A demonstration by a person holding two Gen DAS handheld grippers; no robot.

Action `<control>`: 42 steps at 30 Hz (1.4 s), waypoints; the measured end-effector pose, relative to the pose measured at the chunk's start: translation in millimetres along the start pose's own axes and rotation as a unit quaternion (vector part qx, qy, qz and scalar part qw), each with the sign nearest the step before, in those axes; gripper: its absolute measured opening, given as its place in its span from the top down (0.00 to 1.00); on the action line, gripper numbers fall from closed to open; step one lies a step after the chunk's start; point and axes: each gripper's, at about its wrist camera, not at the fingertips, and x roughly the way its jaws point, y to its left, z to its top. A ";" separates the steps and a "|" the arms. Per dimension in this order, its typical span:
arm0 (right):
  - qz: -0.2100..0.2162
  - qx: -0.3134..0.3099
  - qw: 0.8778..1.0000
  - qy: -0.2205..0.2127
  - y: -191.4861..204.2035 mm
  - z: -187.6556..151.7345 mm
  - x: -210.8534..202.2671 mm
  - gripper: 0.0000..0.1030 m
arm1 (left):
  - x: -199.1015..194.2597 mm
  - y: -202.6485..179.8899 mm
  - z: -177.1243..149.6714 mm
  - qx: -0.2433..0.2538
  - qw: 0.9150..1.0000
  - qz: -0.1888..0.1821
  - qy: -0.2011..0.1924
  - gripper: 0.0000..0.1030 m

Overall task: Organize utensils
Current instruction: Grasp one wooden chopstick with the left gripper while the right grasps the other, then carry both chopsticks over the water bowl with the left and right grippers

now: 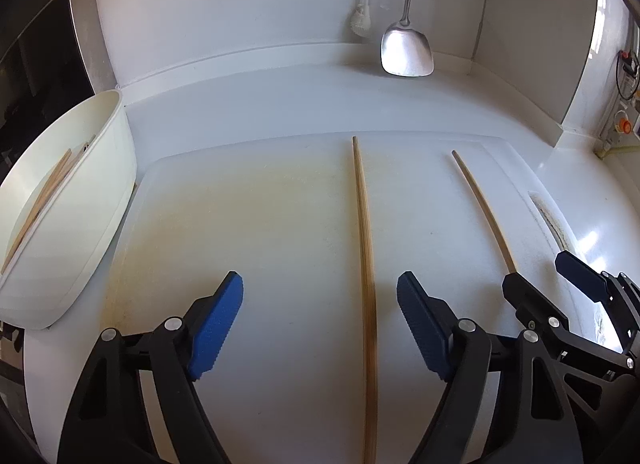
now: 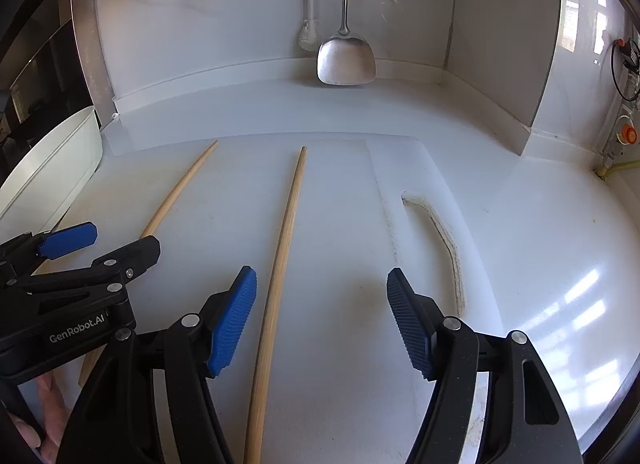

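We cannot follow either chopstick to its near end. The left chopstick (image 1: 366,264) runs out of the bottom of the left wrist view between the fingers of the left gripper (image 1: 320,324), and in the right wrist view its near part is covered by that gripper's black body. The right chopstick (image 2: 276,292) likewise leaves the bottom of the right wrist view; in the left wrist view its near end passes behind the right gripper (image 2: 322,320).

Both chopsticks lie flat on the white cutting board (image 1: 248,223), roughly side by side and well apart, tips toward the back wall. The board's far edge stops short of the wall, leaving a strip of bare white counter (image 2: 280,111). To the right of the board we see its worn, curved handle slot (image 2: 444,240) and then open, glossy counter.

Both grippers hover over the board with jaws spread wide, holding nothing; each straddles one chopstick without touching it.

The white tub (image 1: 76,203) sits just beside the board's left edge. It contains several wooden chopsticks (image 1: 44,195) leaning along its wall; we cannot count them. A steel spatula (image 1: 406,47) and a white brush (image 1: 362,19) hang against the back wall.
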 end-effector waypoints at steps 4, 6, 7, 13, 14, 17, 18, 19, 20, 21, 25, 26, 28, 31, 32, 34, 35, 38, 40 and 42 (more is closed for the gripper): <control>0.000 -0.001 1.000 -0.003 2.8 0.4 1.4 0.37 | -1.3 -3.6 -0.6 0.006 1.000 -0.005 -0.007 0.38; 0.000 -0.003 1.000 -0.006 4.0 0.5 1.8 0.38 | -2.6 -5.2 -1.9 0.009 1.000 -0.007 -0.011 0.48; 0.002 -0.004 1.000 -0.007 4.6 0.5 2.0 0.40 | -3.3 -5.5 -2.2 0.009 1.000 -0.007 -0.013 0.51; 0.006 -0.021 1.000 -0.015 14.2 0.1 0.4 0.59 | -6.2 -8.1 -1.3 0.010 1.000 -0.014 -0.015 0.80; 0.007 -0.025 1.000 -0.016 16.0 0.2 0.3 0.62 | -6.7 -9.3 -1.2 0.011 1.000 -0.015 -0.015 0.87; 0.012 -0.043 0.999 -0.018 24.3 -0.1 -0.2 0.79 | -8.9 -11.5 -2.2 0.012 1.000 -0.017 -0.015 0.93; 0.014 -0.051 0.998 -0.018 27.3 -0.1 -0.3 0.85 | -9.5 -11.8 -1.8 0.010 1.000 -0.019 -0.015 0.93; 0.014 -0.056 0.998 -0.018 29.5 0.0 -0.4 0.90 | -9.7 -10.9 -1.6 0.007 1.000 -0.022 -0.014 0.93; 0.011 -0.058 0.998 -0.017 30.2 0.2 -0.3 0.94 | -10.0 -9.8 -1.5 0.003 1.000 -0.025 -0.013 0.93; 0.012 -0.057 0.998 -0.017 30.0 0.5 -0.5 0.94 | -10.4 -9.0 -1.7 0.001 1.000 -0.027 -0.011 0.93; 0.030 -0.032 0.999 -0.011 21.8 1.4 -2.4 0.94 | -13.4 -3.1 -3.0 -0.012 0.999 -0.037 0.000 0.93; 0.035 -0.028 0.999 -0.011 20.5 1.8 -4.3 0.94 | -14.4 -1.3 -3.2 -0.019 0.999 -0.042 0.005 0.93; 0.041 -0.023 0.999 -0.014 18.1 3.5 -10.5 0.94 | -17.9 1.8 -3.1 -0.030 0.998 -0.048 0.013 0.93; 0.051 -0.020 0.998 -0.015 17.7 9.6 -22.1 0.94 | -31.2 5.3 -0.5 -0.041 0.998 -0.051 0.015 0.93; 0.057 -0.018 0.998 -0.014 17.3 12.3 -26.8 0.94 | -37.8 6.7 1.3 -0.045 0.998 -0.052 0.014 0.93; 0.067 -0.021 0.997 -0.014 18.4 19.7 -37.6 0.94 | -52.5 10.6 4.7 -0.055 0.997 -0.053 0.013 0.93; 0.072 -0.023 0.997 -0.015 19.0 23.3 -43.2 0.94 | -61.5 13.0 6.4 -0.059 0.997 -0.052 0.012 0.93; 0.092 -0.026 0.995 -0.016 23.0 38.0 -59.2 0.94 | -88.6 24.7 10.8 -0.069 0.997 -0.039 0.008 0.93; 0.109 -0.034 0.993 -0.015 30.1 48.3 -67.9 0.94 | -106.2 39.4 13.5 -0.089 0.996 -0.027 0.002 0.93; 0.122 -0.049 0.991 -0.017 41.2 59.0 -75.9 0.94 | -123.3 58.9 16.2 -0.113 0.994 -0.010 -0.005 0.93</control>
